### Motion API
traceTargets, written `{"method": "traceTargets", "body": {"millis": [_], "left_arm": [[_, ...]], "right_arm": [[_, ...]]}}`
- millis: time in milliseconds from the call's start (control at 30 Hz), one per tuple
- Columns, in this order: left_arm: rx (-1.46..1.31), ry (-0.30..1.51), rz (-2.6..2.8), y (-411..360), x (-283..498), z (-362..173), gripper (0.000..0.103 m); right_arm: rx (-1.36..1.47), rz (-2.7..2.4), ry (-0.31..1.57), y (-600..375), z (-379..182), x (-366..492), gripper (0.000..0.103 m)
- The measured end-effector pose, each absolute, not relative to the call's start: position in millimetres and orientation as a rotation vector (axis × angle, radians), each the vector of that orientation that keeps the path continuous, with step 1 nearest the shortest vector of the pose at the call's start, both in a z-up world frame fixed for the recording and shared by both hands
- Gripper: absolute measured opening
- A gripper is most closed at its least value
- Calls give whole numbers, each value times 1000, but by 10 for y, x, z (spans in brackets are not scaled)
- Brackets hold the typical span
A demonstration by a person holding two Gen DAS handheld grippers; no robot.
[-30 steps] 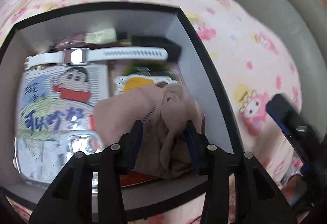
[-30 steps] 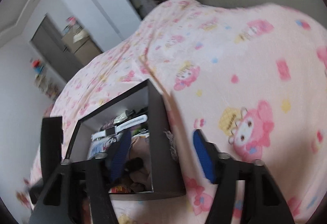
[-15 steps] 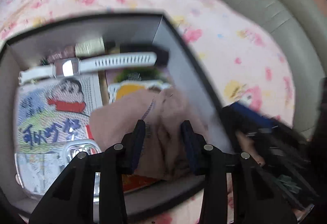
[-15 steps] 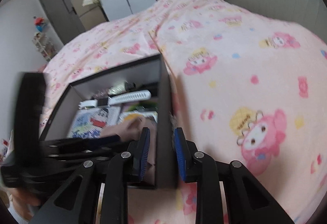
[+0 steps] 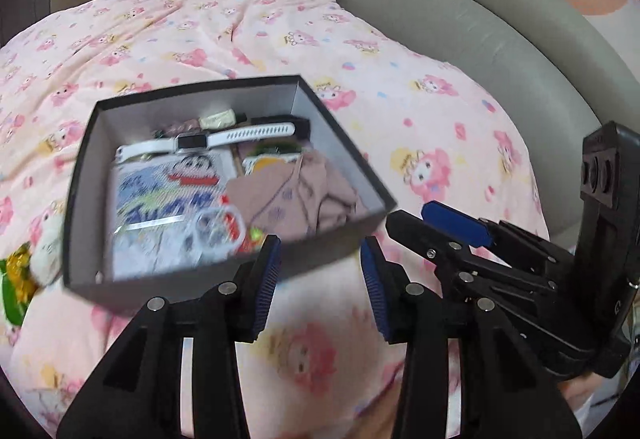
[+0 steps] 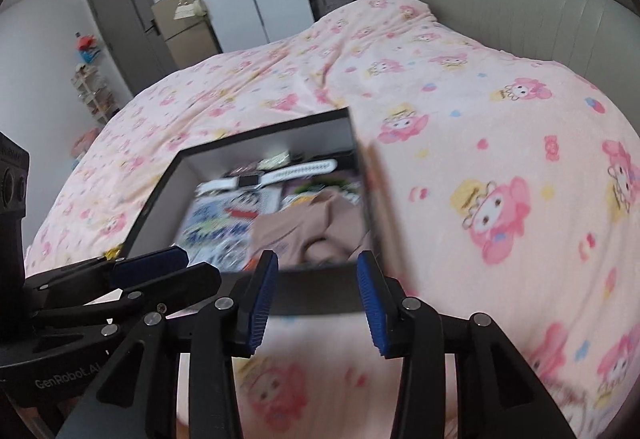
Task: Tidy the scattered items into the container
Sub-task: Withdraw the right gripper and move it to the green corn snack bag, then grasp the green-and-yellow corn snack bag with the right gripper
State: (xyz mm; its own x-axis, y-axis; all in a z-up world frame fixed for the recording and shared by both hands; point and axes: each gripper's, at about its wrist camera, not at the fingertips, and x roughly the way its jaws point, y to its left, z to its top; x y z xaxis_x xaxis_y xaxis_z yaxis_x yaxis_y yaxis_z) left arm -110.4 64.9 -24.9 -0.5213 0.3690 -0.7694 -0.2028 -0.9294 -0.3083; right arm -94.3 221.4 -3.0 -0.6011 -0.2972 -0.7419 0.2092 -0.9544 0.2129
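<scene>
A black box sits on the pink bedspread. Inside lie a beige folded cloth, a white watch, a cartoon booklet and a clear case. My left gripper hangs over the box's near wall, jaws opening, nothing between them. My right gripper is above the near right corner of the box, jaws opening and empty. Each gripper shows in the other's view: the right gripper, the left gripper.
A small plush toy and a green and yellow wrapper lie on the bedspread left of the box. A grey padded headboard runs along the right. Cabinets and a door stand beyond the bed.
The left gripper let go of the beige cloth, which now lies in the box, and drew back and up. The right gripper narrowed, then widened, and pulled back from the box's side wall.
</scene>
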Motion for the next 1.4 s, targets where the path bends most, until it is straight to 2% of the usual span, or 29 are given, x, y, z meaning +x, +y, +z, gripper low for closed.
{"method": "traceTargets", "body": {"millis": [133,233,367,567,700,867,1033,1333,1367,1400], "left_arm": [[-1353,-239,2466,352,-792,-240,42],[-1356,-297,2504,20,-583,-260,42],[-1382,-464,2556,-577,-355,-328,42],[-1407,-703,2789,-1696,-100,-393,46],[-1482,-937,2782,-2452,-64,-716,46],[-1561,-1172,2643,-3040,-229,-1268,46],[-1584,-1340,2497,-3307,-467,-1695,46],[-1611,-1479,2309,-3444,-742,-2126,46],[-1603,-1471,2306,-3439,-742,-2113,37],[-1596,-1447,2302,-3414,-749,-2083,15]], "right_arm": [[1225,-2517,-111,1899,-44,-704,37],[1223,-2431,-70,1537,-58,-584,37],[1194,-2368,20,979,-45,-504,37],[1181,-2150,-25,80,-75,-559,38],[1266,-2058,19,-561,-316,-767,40],[1363,-1985,3,-1077,-667,-1092,40],[1435,-1979,39,-1433,-982,-1378,40],[1500,-1848,-65,-1696,-1388,-1652,42],[1503,-1831,-73,-1723,-1411,-1656,40],[1502,-1809,-84,-1745,-1426,-1655,37]]}}
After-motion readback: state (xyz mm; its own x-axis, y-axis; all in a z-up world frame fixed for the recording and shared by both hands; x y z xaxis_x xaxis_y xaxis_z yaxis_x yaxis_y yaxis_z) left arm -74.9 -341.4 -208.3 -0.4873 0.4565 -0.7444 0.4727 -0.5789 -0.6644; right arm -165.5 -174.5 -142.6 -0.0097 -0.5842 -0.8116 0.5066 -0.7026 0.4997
